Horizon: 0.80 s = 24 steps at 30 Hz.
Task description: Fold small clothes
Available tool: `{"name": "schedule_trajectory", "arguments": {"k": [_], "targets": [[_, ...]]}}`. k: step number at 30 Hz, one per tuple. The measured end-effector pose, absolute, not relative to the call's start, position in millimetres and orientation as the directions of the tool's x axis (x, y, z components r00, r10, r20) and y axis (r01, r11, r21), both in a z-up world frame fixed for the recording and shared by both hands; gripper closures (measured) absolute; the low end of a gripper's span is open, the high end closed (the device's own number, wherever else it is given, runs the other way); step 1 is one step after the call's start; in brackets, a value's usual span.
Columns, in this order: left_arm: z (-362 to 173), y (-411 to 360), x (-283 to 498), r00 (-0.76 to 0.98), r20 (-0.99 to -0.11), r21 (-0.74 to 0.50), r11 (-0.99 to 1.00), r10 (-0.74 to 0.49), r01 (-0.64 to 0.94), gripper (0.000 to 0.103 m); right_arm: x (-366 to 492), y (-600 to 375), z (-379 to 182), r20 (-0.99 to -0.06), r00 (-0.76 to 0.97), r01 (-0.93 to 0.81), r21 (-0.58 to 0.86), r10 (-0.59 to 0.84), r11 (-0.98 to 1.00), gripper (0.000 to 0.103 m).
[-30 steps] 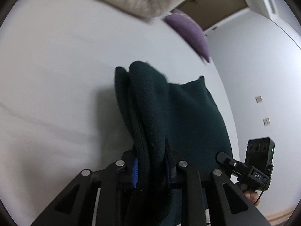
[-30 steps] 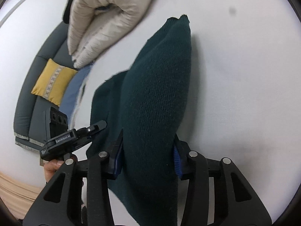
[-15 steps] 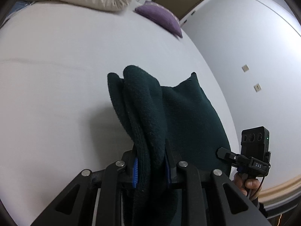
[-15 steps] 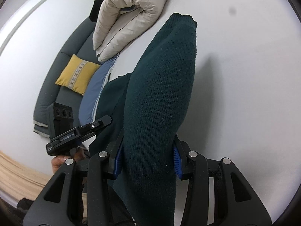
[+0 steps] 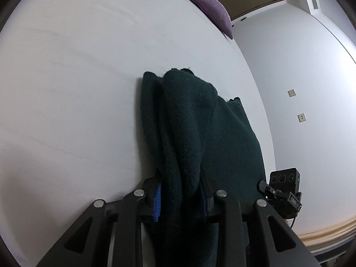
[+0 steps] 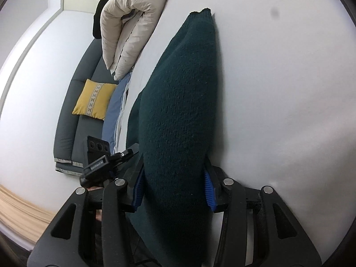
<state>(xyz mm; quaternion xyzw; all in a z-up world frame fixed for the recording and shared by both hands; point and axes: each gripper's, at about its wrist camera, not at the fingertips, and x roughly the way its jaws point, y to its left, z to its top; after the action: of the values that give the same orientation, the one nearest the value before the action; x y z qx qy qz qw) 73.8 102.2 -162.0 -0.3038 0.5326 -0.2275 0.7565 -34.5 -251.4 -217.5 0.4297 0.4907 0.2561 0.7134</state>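
In the left wrist view the dark green knit garment [image 5: 200,138] fills the space between the jaws of the left gripper [image 5: 180,197], hiding all but the blue edges of its pads, and the cloth runs off the bottom edge. The right wrist view shows the same at the right gripper [image 6: 173,191], where the garment's lower end is also cut off. The folded cream duvet [image 6: 131,26] is cropped by the top edge, and the dark item behind it is possibly clothing.
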Motion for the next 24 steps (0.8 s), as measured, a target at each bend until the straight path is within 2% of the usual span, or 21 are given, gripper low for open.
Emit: {"name": "schedule_trajectory", "arguments": {"k": [2, 6, 10, 12, 15, 17, 18, 19, 20, 22, 24], "targets": [[-156, 110, 68, 0.350, -0.679, -0.686, 0.728, -0.645, 0.011, 0.068, -43, -261, -211, -0.484, 0.410, 0.088, 0.865, 0.773, 0.495, 0.059], [-118, 123, 57, 0.451, -0.726, -0.568, 0.823, -0.518, 0.030, 0.070, -69, -293, -188, -0.491, 0.497, 0.116, 0.855, 0.715, 0.506, 0.057], [-83, 96, 47, 0.482, -0.697, -0.520, 0.837, -0.531, 0.170, 0.070, -97, -294, -159, -0.336, 0.488, -0.031, 0.916, 0.805, 0.401, 0.057], [-88, 70, 49, 0.447, -0.719, -0.484, 0.845, -0.533, 0.228, 0.070, -101, -274, -154, -0.308, 0.417, -0.104, 0.918, 0.855, 0.382, 0.057], [-127, 48, 66, 0.356, -0.751, -0.524, 0.830, -0.556, 0.190, 0.070, -102, -246, -170, -0.351, 0.332, -0.110, 0.907, 0.875, 0.406, 0.057], [-147, 52, 72, 0.355, -0.738, -0.559, 0.815, -0.574, 0.153, 0.085, -98, -243, -194, -0.390, 0.302, -0.058, 0.904, 0.870, 0.425, 0.059], [-151, 59, 72, 0.361, -0.729, -0.578, 0.805, -0.582, 0.131, 0.097, -102, -248, -204, -0.394, 0.302, -0.045, 0.904, 0.868, 0.426, 0.062], [-153, 64, 73, 0.357, -0.720, -0.597, 0.793, -0.595, 0.119, 0.098, -106, -255, -211, -0.376, 0.310, -0.037, 0.913, 0.873, 0.406, 0.074], [-154, 66, 73, 0.352, -0.713, -0.608, 0.784, -0.607, 0.120, 0.098, -110, -261, -216, -0.363, 0.313, -0.030, 0.920, 0.877, 0.392, 0.078], [-155, 67, 74, 0.345, -0.714, -0.606, 0.784, -0.610, 0.133, 0.098, -118, -273, -214, -0.369, 0.316, -0.026, 0.918, 0.874, 0.396, 0.078], [-153, 63, 73, 0.353, -0.723, -0.586, 0.797, -0.594, 0.142, 0.098, -120, -279, -198, -0.416, 0.313, -0.038, 0.893, 0.854, 0.449, 0.075]]}}
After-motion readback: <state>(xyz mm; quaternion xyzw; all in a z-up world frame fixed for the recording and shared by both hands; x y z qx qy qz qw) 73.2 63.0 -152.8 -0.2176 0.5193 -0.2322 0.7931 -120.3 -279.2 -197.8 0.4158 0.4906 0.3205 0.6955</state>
